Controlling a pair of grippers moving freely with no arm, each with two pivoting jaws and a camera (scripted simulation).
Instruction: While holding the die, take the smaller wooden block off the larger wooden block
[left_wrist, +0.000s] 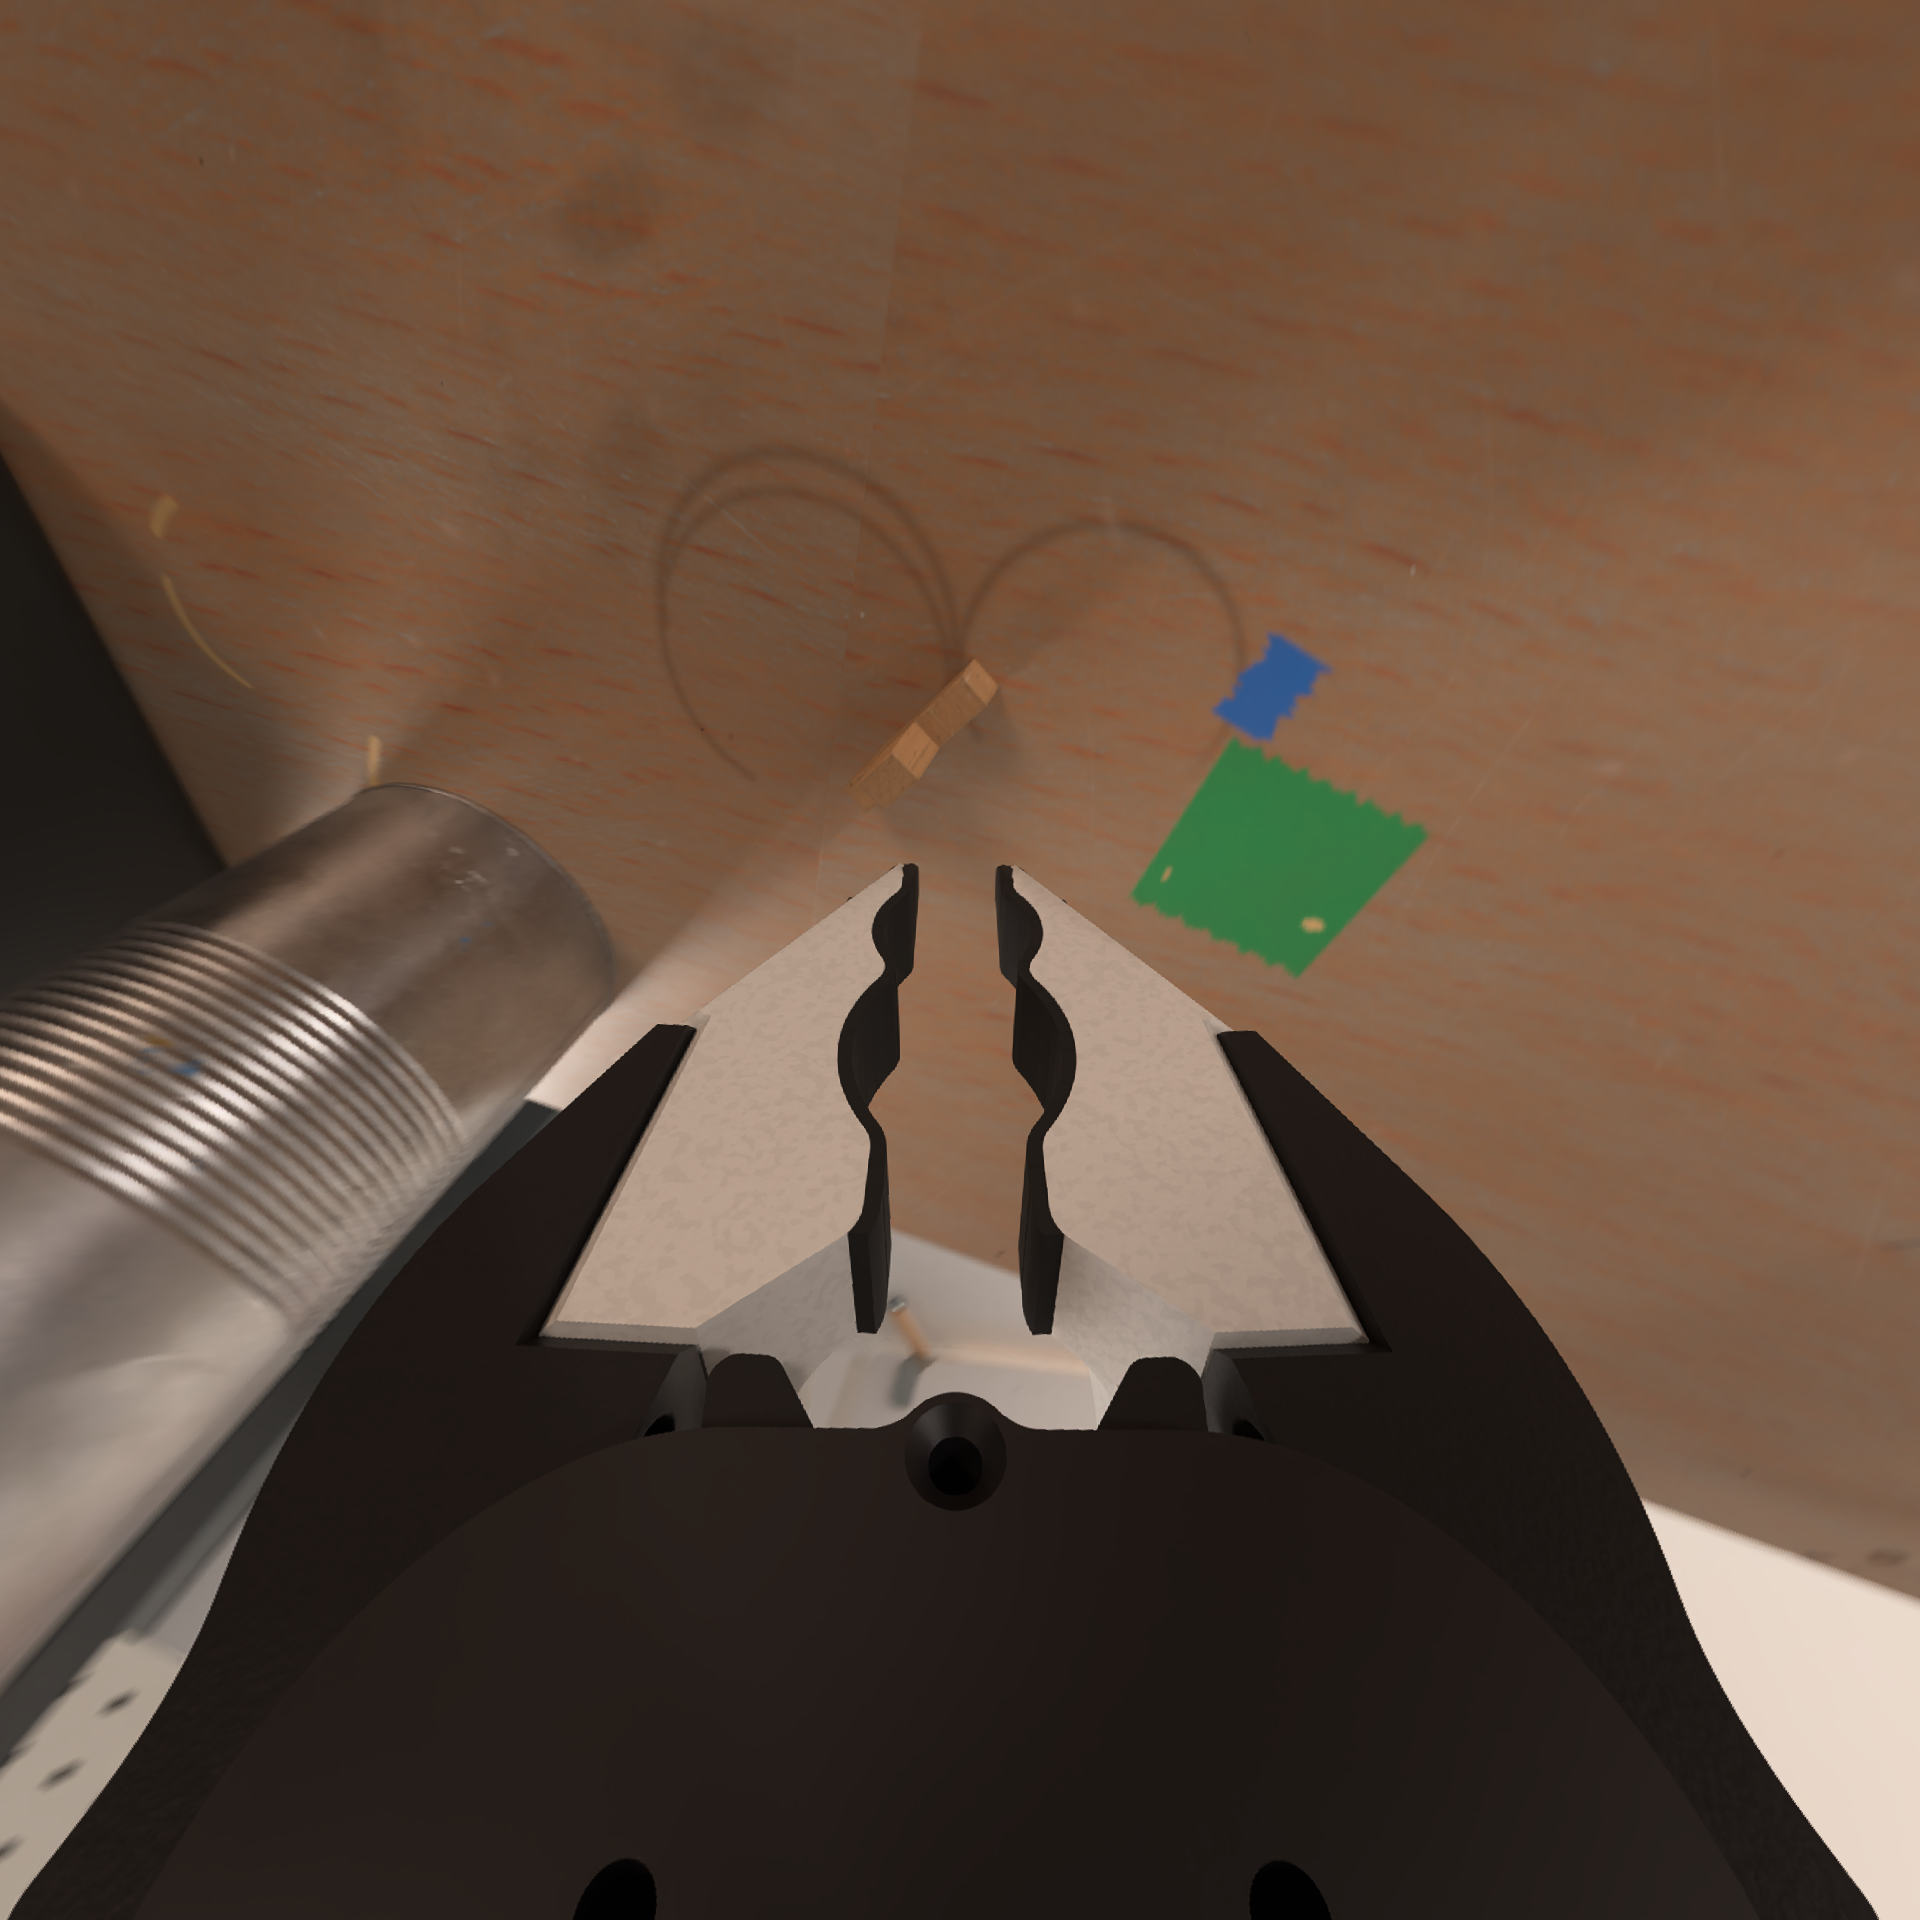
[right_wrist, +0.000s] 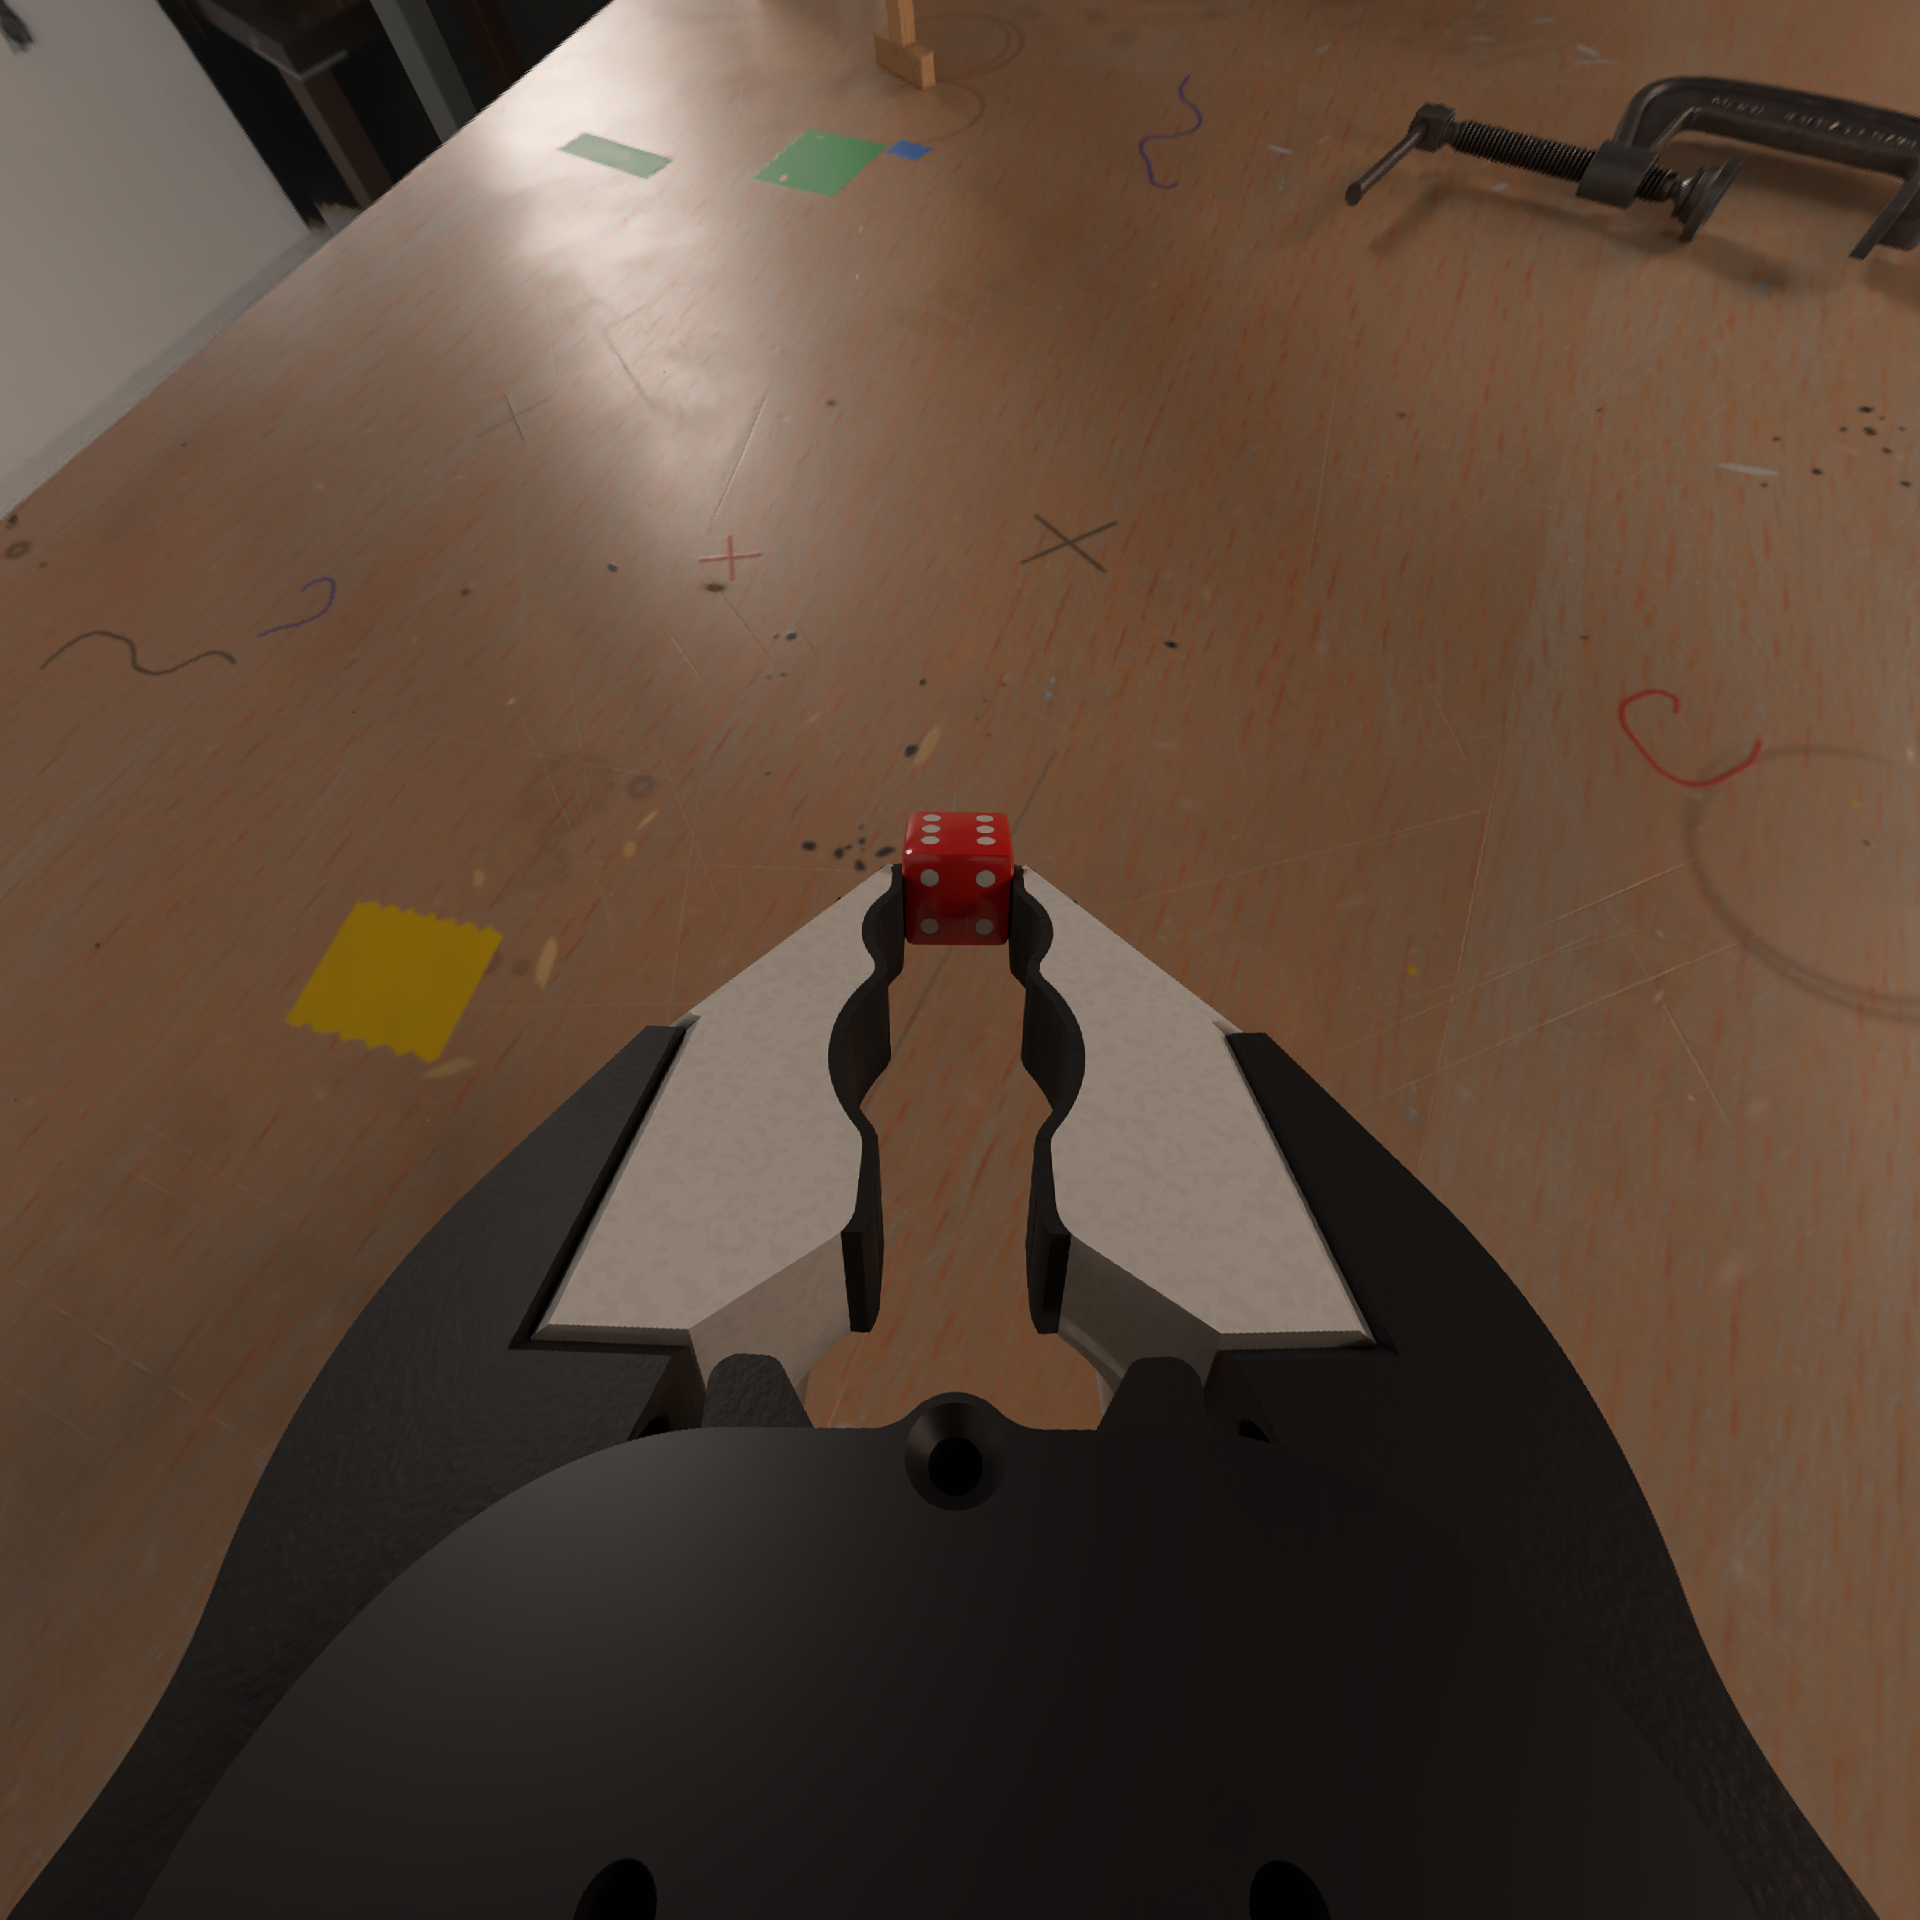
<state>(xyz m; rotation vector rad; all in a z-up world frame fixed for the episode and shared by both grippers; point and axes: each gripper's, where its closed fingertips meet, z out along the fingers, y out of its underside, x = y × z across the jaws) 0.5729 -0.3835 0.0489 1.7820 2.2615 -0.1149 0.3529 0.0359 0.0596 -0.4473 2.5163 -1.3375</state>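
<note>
In the right wrist view, my right gripper (right_wrist: 957, 902) is shut on a red die (right_wrist: 956, 847) with white pips, held at the fingertips just above the wooden table (right_wrist: 1247, 727). The stacked wooden blocks (right_wrist: 906, 52) stand far off at the top edge, partly cut off. In the left wrist view, my left gripper (left_wrist: 957, 883) looks down at the wooden blocks (left_wrist: 923, 740), which lie just beyond its fingertips. Its fingers stand a narrow gap apart with nothing between them. I cannot tell the smaller block from the larger from this angle.
A clear glass jar (left_wrist: 260, 1039) with a threaded neck lies close to the left of my left gripper. Green (left_wrist: 1278, 873) and blue (left_wrist: 1273, 691) patches mark the table right of the blocks. A dark C-clamp (right_wrist: 1662, 156) lies far right; a yellow patch (right_wrist: 395, 982) is near left.
</note>
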